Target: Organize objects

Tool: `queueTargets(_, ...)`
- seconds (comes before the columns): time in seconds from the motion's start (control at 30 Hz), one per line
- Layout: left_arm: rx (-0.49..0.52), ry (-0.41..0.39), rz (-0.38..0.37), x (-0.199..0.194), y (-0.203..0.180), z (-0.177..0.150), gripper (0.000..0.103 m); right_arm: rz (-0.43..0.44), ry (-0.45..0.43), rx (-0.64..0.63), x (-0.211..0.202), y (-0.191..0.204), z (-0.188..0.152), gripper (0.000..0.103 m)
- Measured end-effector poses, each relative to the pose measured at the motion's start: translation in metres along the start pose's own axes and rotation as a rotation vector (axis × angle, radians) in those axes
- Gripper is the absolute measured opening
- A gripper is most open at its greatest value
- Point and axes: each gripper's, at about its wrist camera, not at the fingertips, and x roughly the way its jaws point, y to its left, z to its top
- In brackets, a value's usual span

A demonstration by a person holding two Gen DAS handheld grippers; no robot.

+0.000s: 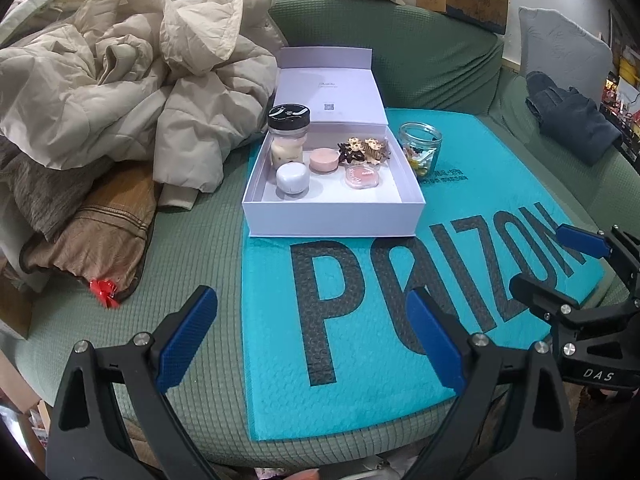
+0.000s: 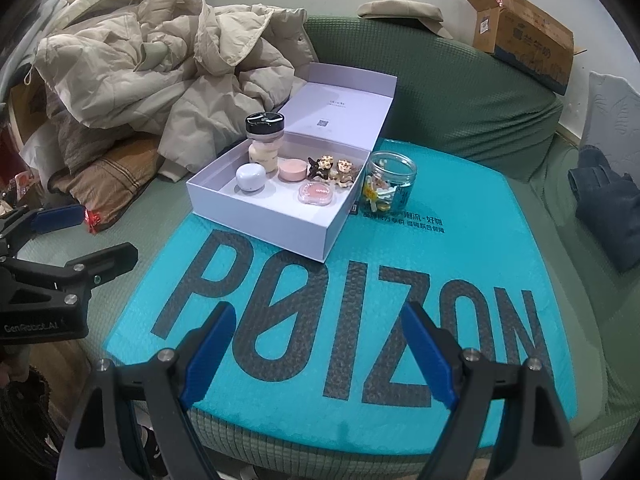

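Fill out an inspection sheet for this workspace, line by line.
Surface: teal mailer on green sofa.
Job's things: open white box holding black-lidded jar, white pot, pink pot, pink compact, hair clips; glass jar outside, right of the box.
Clutter: beige coats, dark garment.
Grippers: left gripper open, empty; right gripper open, empty.
Cables: nothing seen.
Surroundings: cardboard box, wall.

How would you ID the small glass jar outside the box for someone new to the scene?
Find the teal bubble mailer printed POIZON on the green sofa, then the open white cardboard box on its far end. The clear lidless glass jar stands just off the box's right side on the mailer. It alone sits outside the box, holding small colourful bits.
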Motion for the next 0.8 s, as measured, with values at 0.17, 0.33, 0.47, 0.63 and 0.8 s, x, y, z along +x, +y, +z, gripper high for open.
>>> queueTargets(0.17, 0.003, -0.005, -0.001, -0.0032, -0.0009, 0.0006, 0.095, 0.001, 0.002, -0.002, -0.0001, -0.0009, -0.0006, 0.086)
queueTargets(0.33, 0.012, -0.002, 0.002, -0.0039, -0.0037, 0.0004, 0.096, -0.001, 0.006, -0.005, 0.0003, -0.0009, -0.0017, 0.086)
queueTargets(0.47, 0.015, -0.002, -0.001, -0.004, -0.0051, 0.0003, 0.098, -0.001, 0.016, -0.006, 0.0023, -0.0015, -0.0021, 0.086)
queueTargets(0.63, 0.017, -0.001, -0.004, -0.0039, -0.0069, -0.001, 0.099, -0.004, 0.02, -0.005, 0.0035, -0.0029, -0.0024, 0.086)
queueTargets(0.8, 0.013, 0.004, -0.011, -0.0044, -0.0076, -0.0022, 0.099, -0.007, 0.02, -0.006, 0.0039, -0.0029, -0.0028, 0.086)
